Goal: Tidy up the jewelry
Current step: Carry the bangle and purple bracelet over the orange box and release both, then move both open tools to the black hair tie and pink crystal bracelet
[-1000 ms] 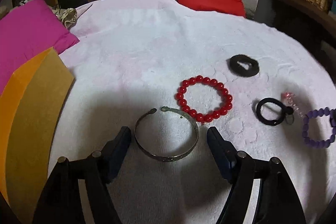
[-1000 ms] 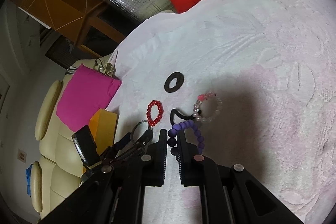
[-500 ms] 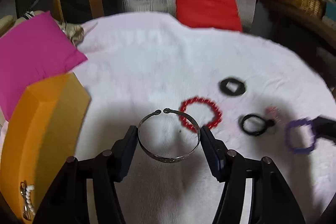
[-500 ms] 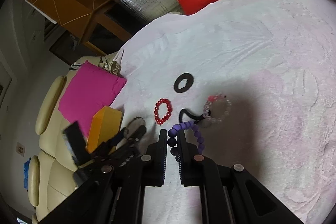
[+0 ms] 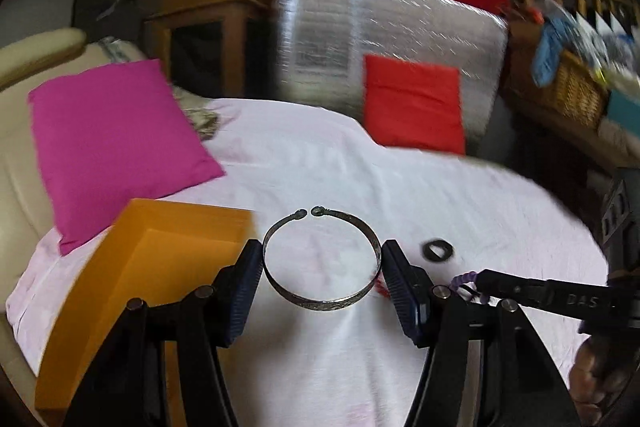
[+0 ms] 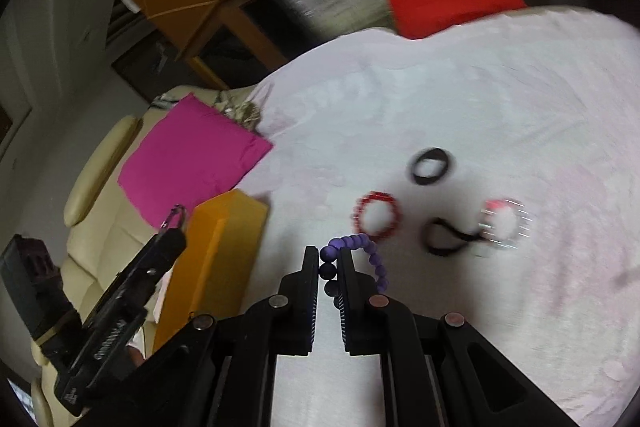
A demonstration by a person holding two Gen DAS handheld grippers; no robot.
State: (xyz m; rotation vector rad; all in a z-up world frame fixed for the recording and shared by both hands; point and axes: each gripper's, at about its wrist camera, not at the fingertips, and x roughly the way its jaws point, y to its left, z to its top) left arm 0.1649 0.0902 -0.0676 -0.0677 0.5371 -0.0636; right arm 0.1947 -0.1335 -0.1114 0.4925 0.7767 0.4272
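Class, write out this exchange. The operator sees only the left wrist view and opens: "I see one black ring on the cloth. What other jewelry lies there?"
Observer: A red bead bracelet lies near the black ring, apart from it.
Operator: Anything to the right of that?
Observer: A black cord loop, its end reaching a clear bead bracelet with pink beads.
Operator: My left claw grips the silver bangle. What about the right claw?
Observer: The right claw is shut on a purple bead bracelet, with beads pinched between its pads.
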